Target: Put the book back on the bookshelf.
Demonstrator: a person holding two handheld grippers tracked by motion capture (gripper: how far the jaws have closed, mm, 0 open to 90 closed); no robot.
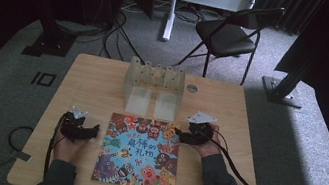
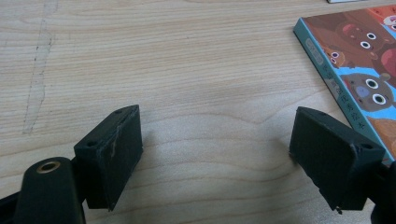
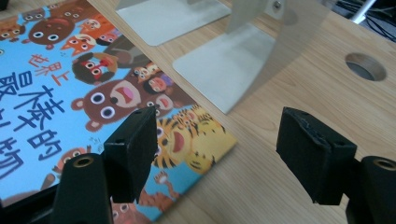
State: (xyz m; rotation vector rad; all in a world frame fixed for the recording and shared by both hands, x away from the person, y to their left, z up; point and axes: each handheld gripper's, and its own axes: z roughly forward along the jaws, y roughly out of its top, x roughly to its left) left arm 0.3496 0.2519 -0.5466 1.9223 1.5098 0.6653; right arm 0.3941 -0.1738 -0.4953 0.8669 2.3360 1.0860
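Nearest the person's edge of the wooden table (image 1: 88, 80), two forearms in dark sleeves came up from below, each hand holding a pair of tongs. Between them lay the picture book (image 1: 140, 152), flat and cover up, its bottom edge close to the near edge of the table and roughly centred along it.

The left gripper (image 1: 91, 131) sat just beside the book's left edge, jaws spread wide with only bare wood between them. In the left gripper view (image 2: 217, 154) the book's spine (image 2: 348, 84) ran near the right-hand jaw; whether they touched could not be told.

The right gripper (image 1: 182, 136) stood at the book's far right corner, jaws also spread and pinching nothing. In the right gripper view (image 3: 217, 149) one jaw hung over the cover's tiger corner (image 3: 93, 98) and the other over bare wood.

Farther on, toward the far edge, stood a pale metal book rack (image 1: 154, 86), its base plates reaching toward the book. Right of it was a round hole (image 1: 191, 88) in the tabletop. Beyond the table, a black folding chair (image 1: 230, 35) stood on the grey carpet.
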